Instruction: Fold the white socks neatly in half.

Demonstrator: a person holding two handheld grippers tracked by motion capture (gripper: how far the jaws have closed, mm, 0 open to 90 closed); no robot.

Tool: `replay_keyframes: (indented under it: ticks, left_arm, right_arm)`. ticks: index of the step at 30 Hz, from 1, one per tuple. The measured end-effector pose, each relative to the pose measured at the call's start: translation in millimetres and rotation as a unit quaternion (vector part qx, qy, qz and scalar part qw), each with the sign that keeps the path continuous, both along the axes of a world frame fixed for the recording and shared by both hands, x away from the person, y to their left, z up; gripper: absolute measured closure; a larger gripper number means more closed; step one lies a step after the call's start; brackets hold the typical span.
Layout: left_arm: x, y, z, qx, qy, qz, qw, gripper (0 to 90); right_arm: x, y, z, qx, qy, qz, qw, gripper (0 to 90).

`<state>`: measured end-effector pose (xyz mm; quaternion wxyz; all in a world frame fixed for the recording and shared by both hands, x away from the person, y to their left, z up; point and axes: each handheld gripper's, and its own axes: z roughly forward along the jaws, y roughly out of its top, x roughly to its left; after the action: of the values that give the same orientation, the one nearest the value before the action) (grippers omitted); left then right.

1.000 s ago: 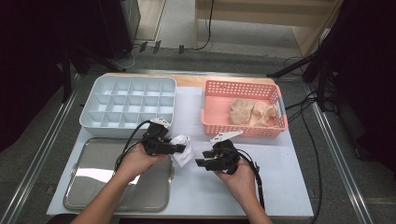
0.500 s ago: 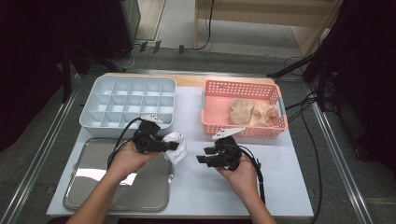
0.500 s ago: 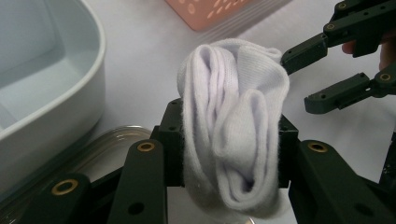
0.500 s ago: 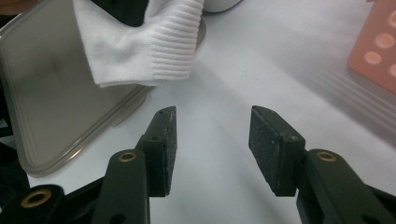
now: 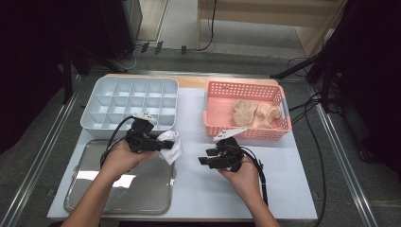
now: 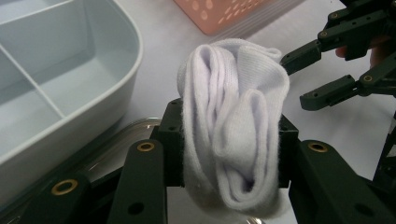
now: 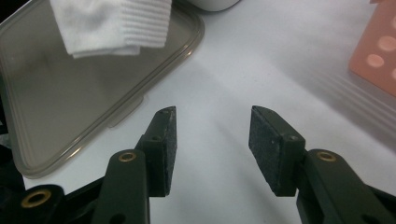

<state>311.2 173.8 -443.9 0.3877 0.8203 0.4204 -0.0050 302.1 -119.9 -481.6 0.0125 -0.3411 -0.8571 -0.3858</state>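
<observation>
Left gripper [image 6: 231, 140] clamps the bunched white sock [image 6: 233, 126], held above the metal tray [image 5: 142, 189] edge, just below the compartment box [image 5: 130, 101]; right gripper [image 7: 212, 140] open, nothing between its pads, over bare table [image 5: 198, 189]; risk: bundle is loose, folds could slip out or unroll if the squeeze eases.

My left gripper [image 5: 163, 143] is clamped on a folded white sock [image 5: 170, 145]; both pads press its sides, and my left forearm slants in from the lower left. My right gripper [image 5: 202, 159] sits right of the sock, apart from it, jaws pointing toward it, spread wide with nothing between. My right hand [image 5: 243, 172] cups it from below.
</observation>
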Motion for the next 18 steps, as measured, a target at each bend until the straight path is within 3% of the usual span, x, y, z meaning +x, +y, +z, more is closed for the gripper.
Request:
replay_keyframes:
  ticks: [18]
  left_arm:
    - [3.2,23.8,11.2,-0.007,-0.001,0.021,0.9998,60.8]
  right_arm:
    - [-0.5,4.9,-1.5,0.003,-0.002,0.007,1.0,52.3]
